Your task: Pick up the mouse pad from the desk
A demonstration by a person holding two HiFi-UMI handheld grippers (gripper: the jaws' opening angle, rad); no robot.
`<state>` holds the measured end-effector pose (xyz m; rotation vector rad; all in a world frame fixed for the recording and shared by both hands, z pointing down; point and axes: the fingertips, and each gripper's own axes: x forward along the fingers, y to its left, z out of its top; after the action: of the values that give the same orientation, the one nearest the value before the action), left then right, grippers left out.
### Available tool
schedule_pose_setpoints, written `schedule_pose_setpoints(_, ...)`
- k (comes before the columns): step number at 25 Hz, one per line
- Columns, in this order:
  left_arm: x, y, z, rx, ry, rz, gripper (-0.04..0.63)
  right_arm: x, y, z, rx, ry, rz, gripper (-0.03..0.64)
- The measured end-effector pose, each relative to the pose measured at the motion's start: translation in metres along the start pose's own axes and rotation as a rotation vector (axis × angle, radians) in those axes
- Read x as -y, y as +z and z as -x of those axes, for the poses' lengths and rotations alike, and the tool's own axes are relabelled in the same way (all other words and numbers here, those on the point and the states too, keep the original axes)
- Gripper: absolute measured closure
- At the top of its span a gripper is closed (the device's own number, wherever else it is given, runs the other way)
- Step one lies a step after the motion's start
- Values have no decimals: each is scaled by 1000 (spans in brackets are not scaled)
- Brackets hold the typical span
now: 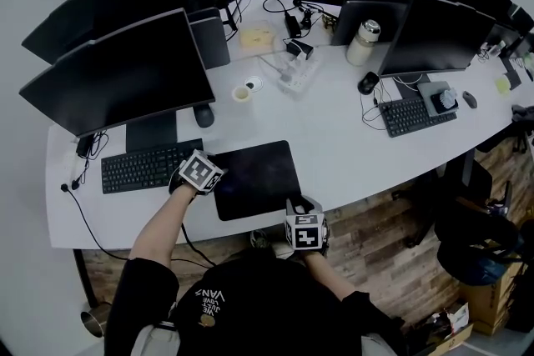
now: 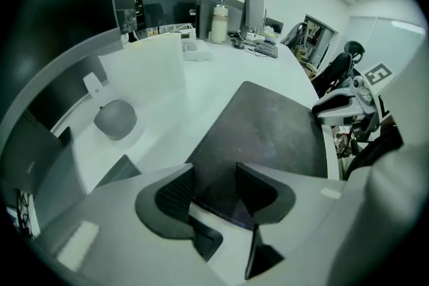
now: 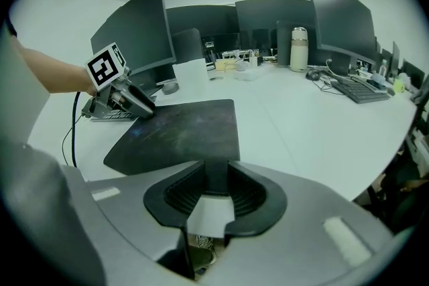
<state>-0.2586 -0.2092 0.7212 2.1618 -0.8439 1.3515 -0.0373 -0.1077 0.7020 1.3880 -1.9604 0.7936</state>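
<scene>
First, looking down from the head view: can see the pad [image 1: 257, 178] flat on the bench [image 1: 350, 146], near the front rim, just right of the keyboard [image 1: 142, 167]. Have the left tongs [image 1: 219, 182] down at the pad's left side and the right tongs [image 1: 296, 203] at its front side. Seems a good plan for a big floppy thing: two holds, so no sagging.

Next, looking along the left tongs [image 2: 214, 184]: open, with nothing held. Can see the pad's [image 2: 268, 130] near edge running across the gap, looking flat on the bench. Held low and tipped down, likely to slide one jaw under that thin edge. Can spot the right tongs [image 2: 335, 107] across the pad, and a mouse [image 2: 115, 118] off to the left, well apart.

Last, looking along the right tongs [image 3: 216, 177]: open just a little, gripping nothing. Can see a dark strip of pad [image 3: 181, 130] in the narrow gap, with bare bench in front of it. Pointed straight at the front edge, likely because so thin a thing needs a close, careful nip. Not lifted yet, by the look of it. Left to do: close both and raise together.
</scene>
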Motion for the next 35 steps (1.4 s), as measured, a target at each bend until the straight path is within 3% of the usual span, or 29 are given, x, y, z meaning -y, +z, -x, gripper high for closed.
schedule_pose_setpoints(3,3,-1,0,7,1,27,422,-8,-1,-3,-4,23,11,607)
schedule_pose_setpoints(6,4,0,1,14,4,40,440,-12,1,-4,7,30,-8,612)
schedule_pose_setpoints(9,4,0,2,17,18,-19,442,-13,2,-4,16,37,-34,611)
schedule_pose_setpoints(12,2,0,3,20,36,-62,425,-12,1,-2,27,35,-50,581)
schedule_pose_setpoints(16,-6,7,5,59,55,-66,376,-3,2,2,43,3,-76,510)
schedule_pose_setpoints(24,-13,8,-1,31,0,-47,298,9,-2,5,46,-46,-102,403)
schedule_pose_setpoints(29,-11,7,-6,28,-61,1,295,8,-3,2,33,-52,-91,397)
schedule_pose_setpoints(35,-11,8,-5,22,-51,30,303,1,0,-1,14,-40,-60,399)
